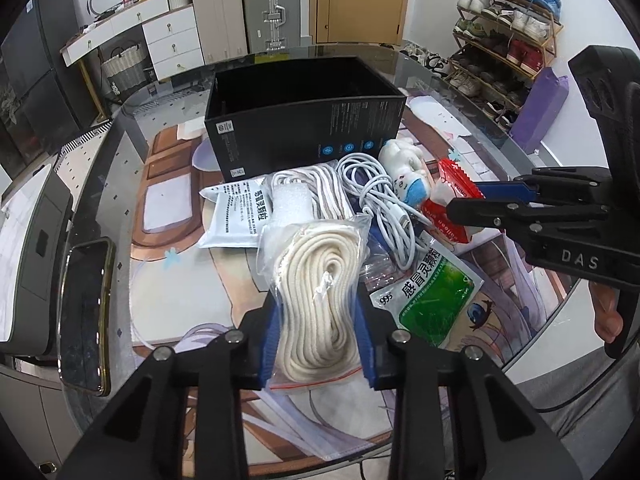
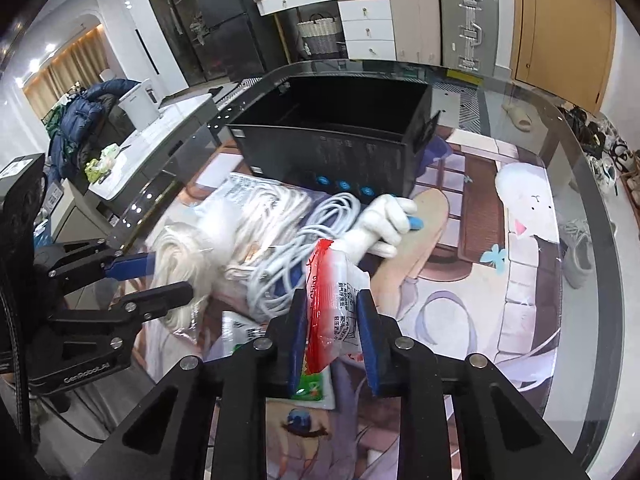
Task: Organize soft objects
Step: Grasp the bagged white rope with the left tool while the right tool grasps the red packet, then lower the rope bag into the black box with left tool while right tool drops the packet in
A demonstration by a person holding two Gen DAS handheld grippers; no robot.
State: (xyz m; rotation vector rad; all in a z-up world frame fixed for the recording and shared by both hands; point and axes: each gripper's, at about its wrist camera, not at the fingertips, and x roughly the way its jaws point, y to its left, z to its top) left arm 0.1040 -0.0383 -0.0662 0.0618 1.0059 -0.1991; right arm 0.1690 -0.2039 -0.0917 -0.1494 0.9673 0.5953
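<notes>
Both tongs are loaded. Left gripper (image 1: 318,336) has its blue pads pressed against the sides of a clear zip bag of cream rope (image 1: 316,280), the bag standing up between them off the table mat. Ahead of it, slightly left, sits the open black box (image 1: 304,128); between the two lie a white sachet (image 1: 236,216), a coil of white cord (image 1: 320,192), a white charging cable (image 1: 380,196) and a small plush toy (image 1: 408,172). Just to its right lies a green-and-white medicine pouch (image 1: 432,292).

Right gripper (image 2: 332,340) pinches a red-and-white packet (image 2: 332,296), lifted above that pile, with the box (image 2: 340,148) straight ahead.

By my reading, pick-up is finished and carrying comes next: each load must go forward, rise over the near wall, then be let go inside, one at a time so the tongs don't collide.
</notes>
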